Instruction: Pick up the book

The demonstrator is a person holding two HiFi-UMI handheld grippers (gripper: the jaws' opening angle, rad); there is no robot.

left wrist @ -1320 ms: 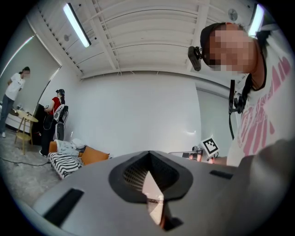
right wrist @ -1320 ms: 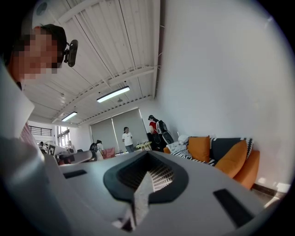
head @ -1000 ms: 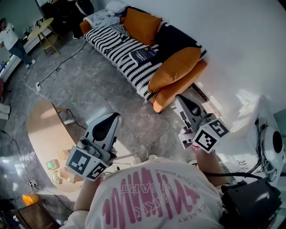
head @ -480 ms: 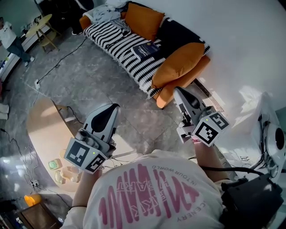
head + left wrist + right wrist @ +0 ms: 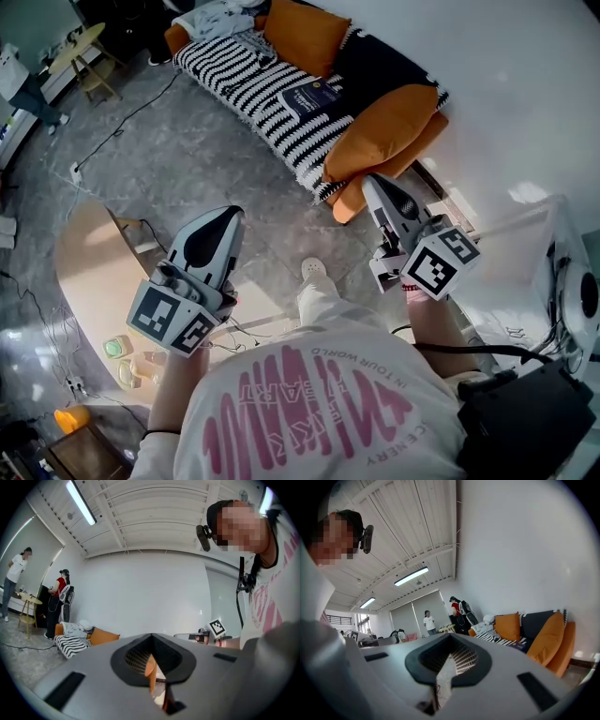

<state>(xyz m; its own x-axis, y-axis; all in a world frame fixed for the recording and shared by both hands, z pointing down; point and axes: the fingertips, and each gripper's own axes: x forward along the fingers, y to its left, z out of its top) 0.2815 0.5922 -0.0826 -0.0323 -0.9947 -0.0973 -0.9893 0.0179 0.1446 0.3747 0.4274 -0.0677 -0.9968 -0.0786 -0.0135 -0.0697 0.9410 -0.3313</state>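
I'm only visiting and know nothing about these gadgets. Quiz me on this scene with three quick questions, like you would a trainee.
1. True or false: one of the grippers is already holding the book.
2. What does the book lie on? A) the striped blanket B) the floor C) a table
3. Fill in: the jaws of the left gripper and the right gripper are both ____.
Key: 1 false; 2 A; 3 shut.

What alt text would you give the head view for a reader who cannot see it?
Seen from above, a person holds the left gripper and right gripper, both shut and empty, short of a sofa where a dark blue book lies on the striped cover beside orange cushions.
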